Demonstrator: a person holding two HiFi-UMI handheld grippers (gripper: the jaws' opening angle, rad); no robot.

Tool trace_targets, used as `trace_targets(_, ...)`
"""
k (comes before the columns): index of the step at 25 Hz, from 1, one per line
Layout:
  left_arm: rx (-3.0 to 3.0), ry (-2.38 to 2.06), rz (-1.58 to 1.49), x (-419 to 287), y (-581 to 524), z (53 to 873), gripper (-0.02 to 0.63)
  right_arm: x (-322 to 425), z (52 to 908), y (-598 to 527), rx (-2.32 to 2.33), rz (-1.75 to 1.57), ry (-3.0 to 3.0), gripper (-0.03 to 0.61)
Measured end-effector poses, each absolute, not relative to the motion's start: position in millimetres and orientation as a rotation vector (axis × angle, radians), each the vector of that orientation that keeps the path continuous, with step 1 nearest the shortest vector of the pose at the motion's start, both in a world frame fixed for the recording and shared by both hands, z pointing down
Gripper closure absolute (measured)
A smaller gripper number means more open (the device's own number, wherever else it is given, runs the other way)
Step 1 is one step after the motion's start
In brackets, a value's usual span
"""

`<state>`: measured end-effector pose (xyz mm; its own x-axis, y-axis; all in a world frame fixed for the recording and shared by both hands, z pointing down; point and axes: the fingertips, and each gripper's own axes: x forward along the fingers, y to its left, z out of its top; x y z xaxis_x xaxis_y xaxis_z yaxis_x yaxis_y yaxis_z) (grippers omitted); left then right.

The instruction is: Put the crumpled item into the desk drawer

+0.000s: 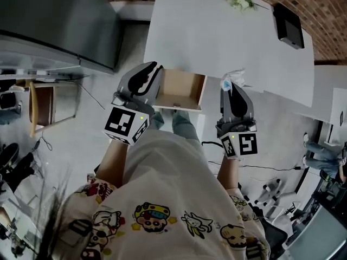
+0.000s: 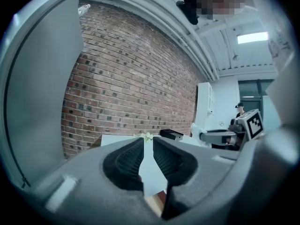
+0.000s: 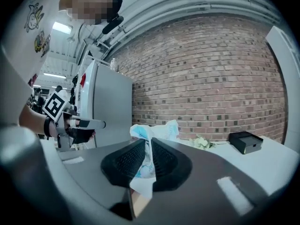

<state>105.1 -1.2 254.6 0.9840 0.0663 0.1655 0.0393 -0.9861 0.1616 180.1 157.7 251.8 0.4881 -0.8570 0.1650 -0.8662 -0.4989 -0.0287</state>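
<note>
Jaws of the right gripper [image 3: 148, 144] clench the crumpled item [image 3: 161, 129]; left gripper [image 2: 148, 144] narrowly parted, empty. I'm mid-carry: next, over the open drawer [image 1: 183, 88], release.

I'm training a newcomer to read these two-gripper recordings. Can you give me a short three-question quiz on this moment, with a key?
1. True or false: the desk drawer stands open.
2. Which gripper holds the crumpled item? A) the left one B) the right one C) neither
3. Short answer: name the dark thing that lies on the desk.

Key
1. True: its wooden inside shows in the head view.
2. B: the right gripper has its jaws closed on it.
3. A black box.
</note>
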Motion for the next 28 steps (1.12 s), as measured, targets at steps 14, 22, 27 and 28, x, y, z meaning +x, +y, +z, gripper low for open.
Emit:
trace_targets(14, 2.910, -0.468, 0.185, 118.3, -15.2, 244.1, 0.563, 225.1, 248.4, 97.0, 2.240, 0.260, -2.058, 0.528)
trace_targets(22, 2.853, -0.617, 0.224, 79.6, -20.3, 258.8, 0.561, 200.3, 264.4, 73.0, 2.113, 0.317, -2.161, 0.528)
trace_targets(27, 2.827, -0.649, 0.236, 59.0, -23.0, 266.8, 0.561, 181.2, 275.0, 61.5, 2.062, 0.356, -2.192, 0.529)
trace_targets(28, 2.822, -0.654, 0.240, 55.0, -23.1, 268.8, 0.561, 177.4, 277.6, 60.1, 2.052, 0.362, -2.195, 0.528)
